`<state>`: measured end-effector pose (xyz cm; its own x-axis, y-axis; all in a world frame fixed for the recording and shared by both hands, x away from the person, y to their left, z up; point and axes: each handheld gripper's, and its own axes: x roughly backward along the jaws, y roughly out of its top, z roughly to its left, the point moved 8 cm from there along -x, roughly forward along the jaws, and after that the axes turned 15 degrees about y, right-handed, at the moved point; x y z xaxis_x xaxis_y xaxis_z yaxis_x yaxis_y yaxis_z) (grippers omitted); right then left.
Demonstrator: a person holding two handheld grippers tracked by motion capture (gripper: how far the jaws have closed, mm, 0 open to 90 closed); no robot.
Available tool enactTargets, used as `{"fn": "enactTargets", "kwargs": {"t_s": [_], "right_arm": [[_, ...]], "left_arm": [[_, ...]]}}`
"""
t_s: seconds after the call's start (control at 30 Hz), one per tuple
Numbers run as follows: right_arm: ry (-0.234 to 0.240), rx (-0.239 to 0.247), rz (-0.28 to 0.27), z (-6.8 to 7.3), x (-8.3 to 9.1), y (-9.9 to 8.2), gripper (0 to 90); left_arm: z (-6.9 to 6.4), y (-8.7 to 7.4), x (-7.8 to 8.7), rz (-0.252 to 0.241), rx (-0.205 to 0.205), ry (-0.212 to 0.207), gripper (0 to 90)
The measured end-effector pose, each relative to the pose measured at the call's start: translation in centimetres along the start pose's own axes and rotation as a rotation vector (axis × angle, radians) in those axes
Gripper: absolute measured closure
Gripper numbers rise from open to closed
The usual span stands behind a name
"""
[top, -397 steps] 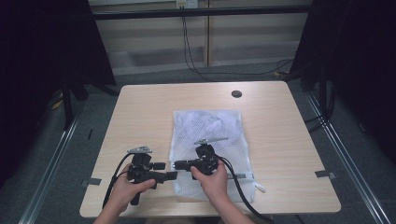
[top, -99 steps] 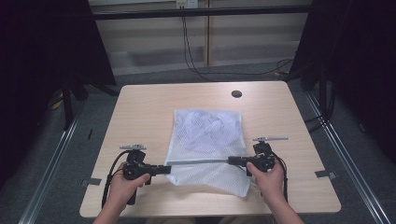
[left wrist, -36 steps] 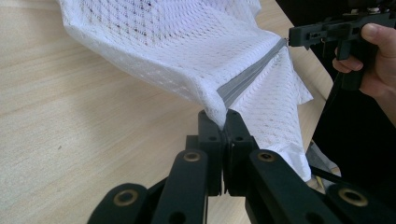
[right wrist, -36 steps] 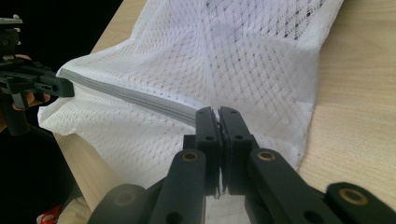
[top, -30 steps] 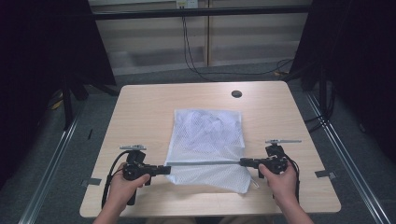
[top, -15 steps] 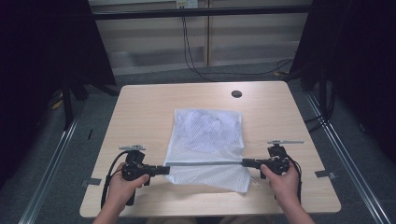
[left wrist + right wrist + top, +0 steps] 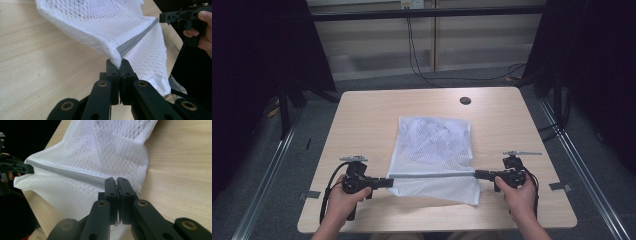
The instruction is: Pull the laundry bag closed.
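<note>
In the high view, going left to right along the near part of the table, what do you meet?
Left gripper, shut on the bag's left end → grey zipper strip of the white mesh bag, stretched straight → right gripper, shut on the other end, all above the wooden table.

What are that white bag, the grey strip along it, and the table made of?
The bag looks like soft white mesh fabric, probably synthetic: open diamond netting that drapes and folds. The grey strip seems a smooth woven tape, likely a zipper band, pulled straight between the two grippers; no teeth are visible. The table appears pale wood or wood-look laminate, matte, with fine straight grain.
</note>
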<state>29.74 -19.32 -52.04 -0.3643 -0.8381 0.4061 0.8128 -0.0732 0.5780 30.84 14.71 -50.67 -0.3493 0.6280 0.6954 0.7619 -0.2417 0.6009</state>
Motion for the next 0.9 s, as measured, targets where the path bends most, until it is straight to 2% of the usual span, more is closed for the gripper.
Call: {"fn": "enactTargets", "kwargs": {"t_s": [0.2,0.5,0.67,0.77,0.87,0.9], "right_arm": [[-0.004,-0.011,-0.014,-0.25,0.49,0.03,87.8],[-0.01,0.003,-0.008,-0.21,0.41,-0.08,87.8],[-0.014,0.025,0.0,-0.19,0.36,-0.18,87.6],[-0.024,0.036,-0.008,-0.22,0.55,-0.06,87.5],[-0.042,0.06,0.003,-0.25,0.69,0.06,87.4],[-0.044,0.064,0.002,-0.26,0.76,0.11,87.3]], "left_arm": [[-0.11,-0.04,-0.07,0.003,-0.006,0.004,88.3],[-0.01,0.01,-0.01,-0.006,-0.008,0.003,88.2],[-0.19,-0.15,-0.07,0.001,-0.033,-0.007,87.3],[-0.16,-0.2,0.02,-0.007,-0.039,0.0,81.7],[0.14,-0.3,0.31,-0.018,-0.014,-0.009,69.7],[0.29,-0.29,0.45,-0.024,-0.018,-0.01,69.6]]}}
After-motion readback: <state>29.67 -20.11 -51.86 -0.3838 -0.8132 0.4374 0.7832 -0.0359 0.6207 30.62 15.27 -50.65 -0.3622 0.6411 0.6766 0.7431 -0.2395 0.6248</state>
